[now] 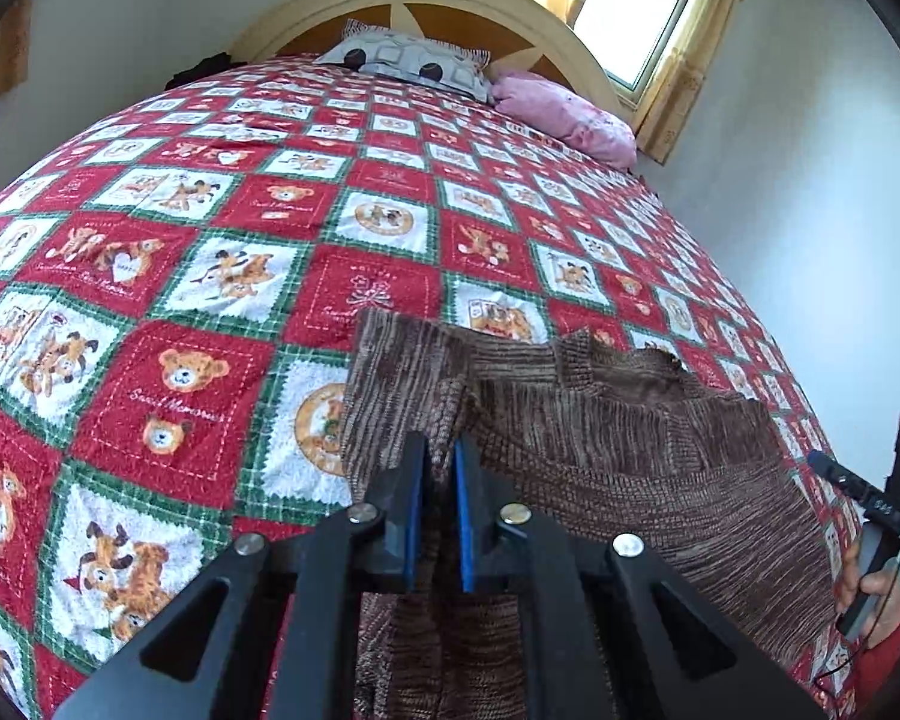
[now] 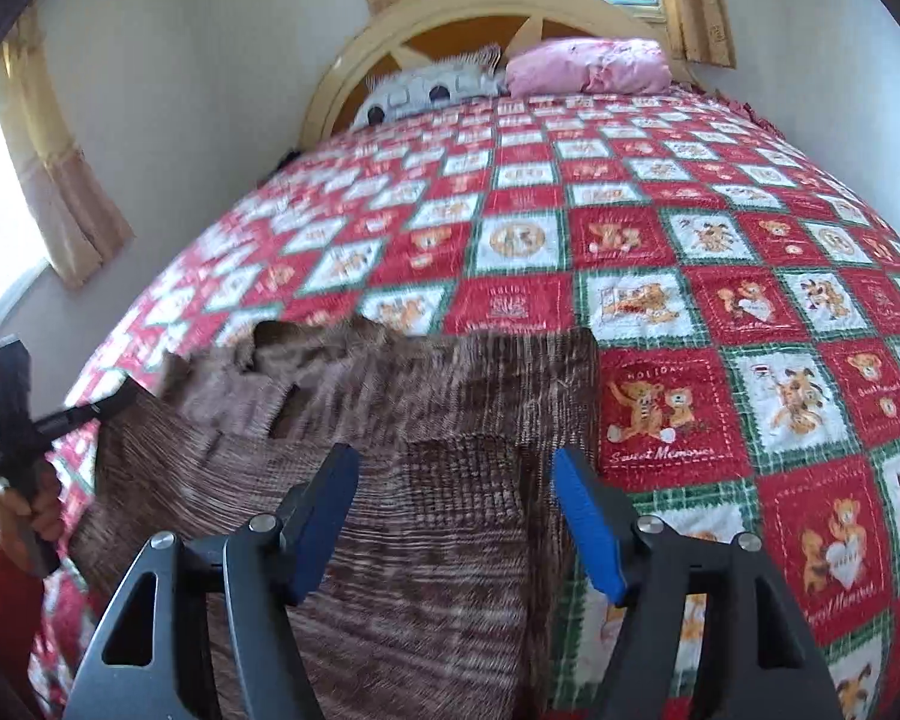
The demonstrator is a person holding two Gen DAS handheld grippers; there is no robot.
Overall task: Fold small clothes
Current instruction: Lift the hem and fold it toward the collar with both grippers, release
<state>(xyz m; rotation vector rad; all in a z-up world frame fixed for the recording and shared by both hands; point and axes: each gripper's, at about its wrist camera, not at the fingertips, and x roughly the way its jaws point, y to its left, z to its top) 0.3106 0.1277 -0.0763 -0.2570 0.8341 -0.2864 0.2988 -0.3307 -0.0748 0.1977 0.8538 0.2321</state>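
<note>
A brown knit sweater (image 1: pixel 600 450) lies partly folded on the red, white and green teddy-bear quilt (image 1: pixel 180 300). My left gripper (image 1: pixel 440 450) is shut on a bunched fold at the sweater's left edge, and the cloth rises between its blue pads. In the right wrist view the sweater (image 2: pixel 390 408) spreads from the lower left to the middle. My right gripper (image 2: pixel 455 459) stands open just above its right part, the blue pads wide apart and pressing on nothing. A hand holds each gripper's handle at the edge of the other's view.
The quilt (image 2: pixel 720 312) covers the whole bed. A grey patterned pillow (image 1: pixel 408 60) and a pink pillow (image 1: pixel 564 108) lie against the curved wooden headboard (image 2: pixel 450 6). Walls run close along both sides. Curtained windows (image 1: pixel 636 6) are behind the bed.
</note>
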